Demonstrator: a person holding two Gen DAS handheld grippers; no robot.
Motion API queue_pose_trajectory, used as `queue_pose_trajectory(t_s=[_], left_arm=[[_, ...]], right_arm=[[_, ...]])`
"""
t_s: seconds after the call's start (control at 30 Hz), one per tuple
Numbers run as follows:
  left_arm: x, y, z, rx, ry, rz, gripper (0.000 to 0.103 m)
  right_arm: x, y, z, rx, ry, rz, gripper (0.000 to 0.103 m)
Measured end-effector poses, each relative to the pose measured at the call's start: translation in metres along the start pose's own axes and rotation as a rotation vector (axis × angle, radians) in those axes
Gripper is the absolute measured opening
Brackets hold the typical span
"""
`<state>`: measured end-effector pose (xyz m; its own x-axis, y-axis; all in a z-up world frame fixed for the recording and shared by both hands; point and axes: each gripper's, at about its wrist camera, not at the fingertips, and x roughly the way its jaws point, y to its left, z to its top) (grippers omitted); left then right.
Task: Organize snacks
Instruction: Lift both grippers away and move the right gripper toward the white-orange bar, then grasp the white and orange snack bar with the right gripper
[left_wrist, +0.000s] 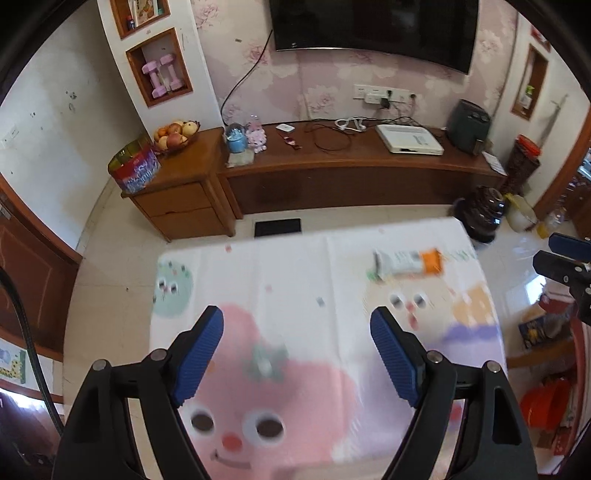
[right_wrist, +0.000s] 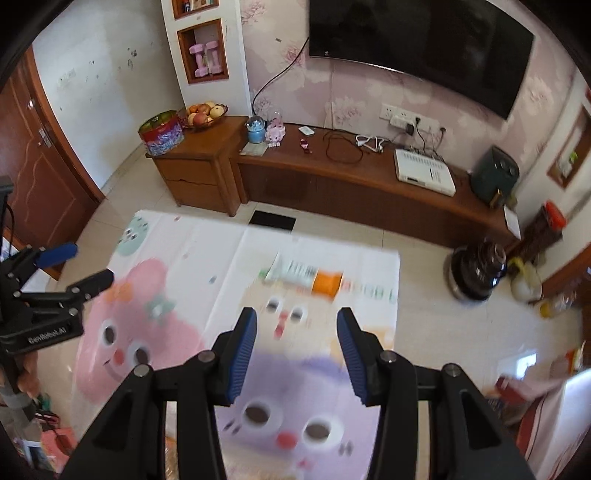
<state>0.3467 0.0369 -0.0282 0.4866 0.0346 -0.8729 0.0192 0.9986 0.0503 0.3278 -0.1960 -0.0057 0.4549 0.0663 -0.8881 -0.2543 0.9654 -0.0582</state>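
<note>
A white and orange snack packet (left_wrist: 408, 262) lies flat near the far right corner of the cartoon-printed table cover (left_wrist: 295, 280); it also shows as the snack packet (right_wrist: 306, 278) in the right wrist view, blurred. My left gripper (left_wrist: 297, 328) hovers above the pink cartoon face, jaws wide apart with nothing between them. My right gripper (right_wrist: 297, 328) hangs over the purple face, short of the packet, jaws partly apart and empty. Each gripper appears at the edge of the other's view: left gripper (right_wrist: 74, 264), right gripper (left_wrist: 565, 254).
A table cover (right_wrist: 229, 251) spans the low table. Beyond it stand a wooden TV cabinet (left_wrist: 351, 166) with a white box (left_wrist: 408, 138), a fruit bowl (left_wrist: 175, 138) and a red tin (left_wrist: 135, 168). A dark pot (left_wrist: 482, 214) sits on the floor right of the table.
</note>
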Motion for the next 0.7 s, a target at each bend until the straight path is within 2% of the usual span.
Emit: queue_pose_trajectory(t_s=[0.07, 0.17, 0.3, 0.37, 0.47, 0.6, 0.7], left_arm=[[0.03, 0.006, 0.018, -0.012, 0.021, 0.004, 0.081], [0.078, 0.01, 0.034, -0.021, 0.075, -0.006, 0.081], [0.135, 0.005, 0.039, -0.003, 0.147, 0.012, 0.081], [0.161, 0.002, 0.037, 0.012, 0.185, 0.01, 0.081], [0.189, -0.004, 0.031, 0.034, 0.222, 0.005, 0.081], [0.213, -0.008, 0.022, 0.052, 0.249, -0.019, 0.081], [0.223, -0.009, 0.016, 0.058, 0.266, -0.041, 0.081]], right_arm=[[0.035, -0.002, 0.022, -0.047, 0.018, 0.002, 0.046], [0.091, -0.002, 0.035, -0.12, 0.071, 0.01, 0.046], [0.16, 0.0, 0.03, -0.218, 0.155, 0.028, 0.046], [0.189, 0.002, 0.024, -0.264, 0.179, 0.008, 0.046], [0.219, 0.005, 0.019, -0.305, 0.206, 0.011, 0.046], [0.239, 0.015, 0.021, -0.378, 0.202, 0.036, 0.046], [0.25, 0.022, 0.023, -0.444, 0.212, 0.086, 0.046]])
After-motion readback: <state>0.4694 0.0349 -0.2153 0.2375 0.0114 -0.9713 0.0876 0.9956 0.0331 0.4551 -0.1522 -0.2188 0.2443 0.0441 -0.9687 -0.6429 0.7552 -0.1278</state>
